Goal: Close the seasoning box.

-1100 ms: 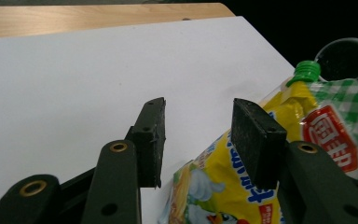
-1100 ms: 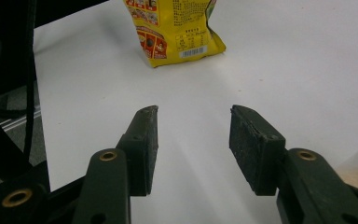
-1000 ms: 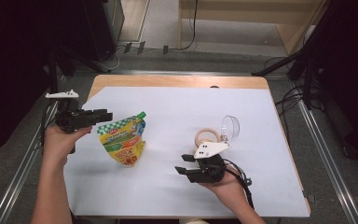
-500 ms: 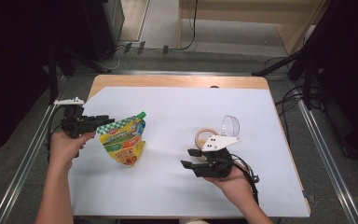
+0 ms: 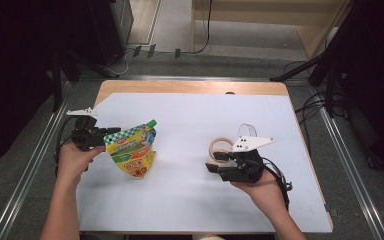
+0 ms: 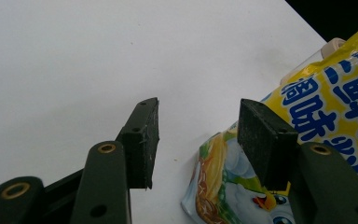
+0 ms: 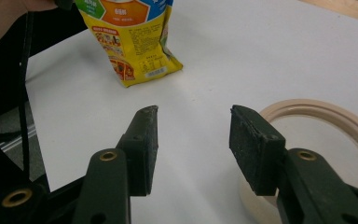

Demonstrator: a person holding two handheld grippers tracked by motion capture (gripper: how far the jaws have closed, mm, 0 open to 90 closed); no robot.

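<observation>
On the white table (image 5: 190,200), both grippers gaped empty — left gripper (image 6: 196,135) beside a yellow printed pouch (image 5: 130,150), right gripper (image 7: 193,140) beside a beige tape ring (image 7: 326,126).

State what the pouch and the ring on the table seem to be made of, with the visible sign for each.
Pouch: probably glossy printed plastic film; its yellow surface shines and creases softly. Ring: pale beige with a matte, smooth rim, perhaps a tape roll of paper or card; the look leaves it open.
</observation>
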